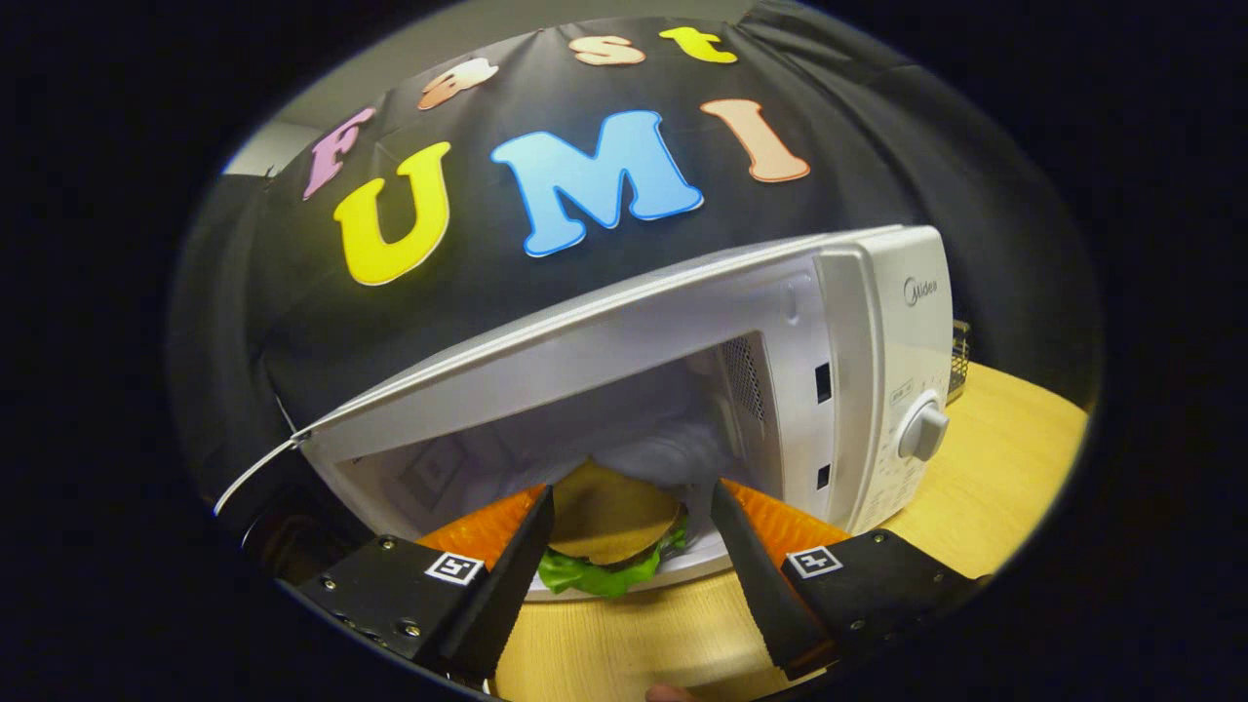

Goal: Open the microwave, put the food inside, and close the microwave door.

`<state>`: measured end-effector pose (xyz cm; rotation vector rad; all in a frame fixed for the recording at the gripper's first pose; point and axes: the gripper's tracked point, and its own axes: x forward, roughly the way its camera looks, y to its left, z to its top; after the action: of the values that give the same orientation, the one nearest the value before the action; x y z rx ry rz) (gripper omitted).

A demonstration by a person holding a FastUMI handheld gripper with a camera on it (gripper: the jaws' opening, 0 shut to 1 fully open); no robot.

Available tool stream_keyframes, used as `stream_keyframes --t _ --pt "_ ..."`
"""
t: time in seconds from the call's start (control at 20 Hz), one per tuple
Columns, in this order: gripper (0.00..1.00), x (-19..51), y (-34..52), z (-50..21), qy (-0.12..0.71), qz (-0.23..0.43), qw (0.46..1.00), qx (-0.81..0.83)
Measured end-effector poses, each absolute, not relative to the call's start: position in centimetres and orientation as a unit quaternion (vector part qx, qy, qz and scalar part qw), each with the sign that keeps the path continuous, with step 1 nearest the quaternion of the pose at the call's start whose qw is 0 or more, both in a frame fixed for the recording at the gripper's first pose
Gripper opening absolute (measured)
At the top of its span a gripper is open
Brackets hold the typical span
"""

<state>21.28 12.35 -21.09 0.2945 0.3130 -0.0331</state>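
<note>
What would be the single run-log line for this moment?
gripper: open around brown-bun burger | burger: on orange plate, at mouth of white microwave | door: open

A white microwave (pixel 877 370) (grey knob (pixel 922 431)) stands on a pale wood-grain table (pixel 1004 458); the burger (pixel 612 522) shows a tan bun over green lettuce; the plate (pixel 487 531) is bright orange.

The gripper (pixel 632 526) fingers stand apart either side of the burger.

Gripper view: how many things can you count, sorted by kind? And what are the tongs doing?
Microwaves: 1, white, door open
Burgers: 1, between the fingers, at the microwave's mouth
Plates: 1, orange, under the burger
Tables: 1, wooden
Tongs: 1, open, not pressing the burger
Total: 5
</note>
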Motion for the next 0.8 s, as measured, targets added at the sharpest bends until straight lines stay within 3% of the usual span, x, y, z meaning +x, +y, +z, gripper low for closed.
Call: stream_keyframes --t 0.8 --pt "0.97 5.0 15.8 -6.0 0.09 0.174 0.978 0.069"
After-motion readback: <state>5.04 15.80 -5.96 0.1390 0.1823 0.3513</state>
